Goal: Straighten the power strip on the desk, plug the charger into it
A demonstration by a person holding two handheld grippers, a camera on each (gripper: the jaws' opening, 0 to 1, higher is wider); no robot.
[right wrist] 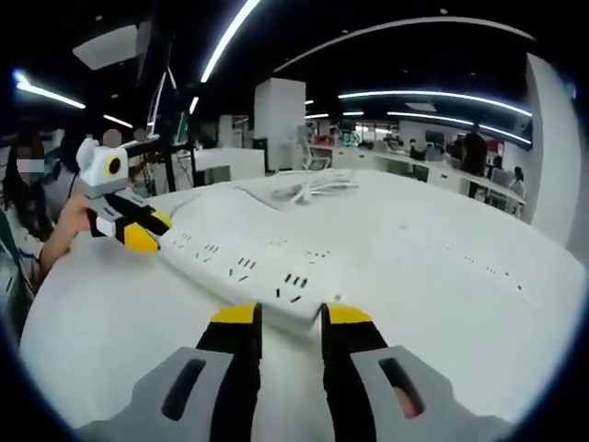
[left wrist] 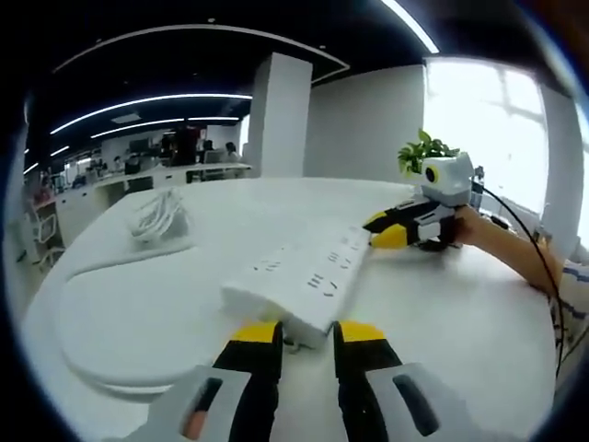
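Left gripper view, centre: long white plastic power strip on the white table, left tongs and right tongs narrowly parted at opposite ends; coiled white cable upper left.

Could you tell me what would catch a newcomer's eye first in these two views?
The long white power strip lying across the white desk, with a yellow-tipped gripper at each end: the left gripper at one end, the right gripper at the other. Beyond it, a coiled white charger cable lies on the desk, and a small green plant stands by the bright window.

No legible txt, labels or nos. anywhere.
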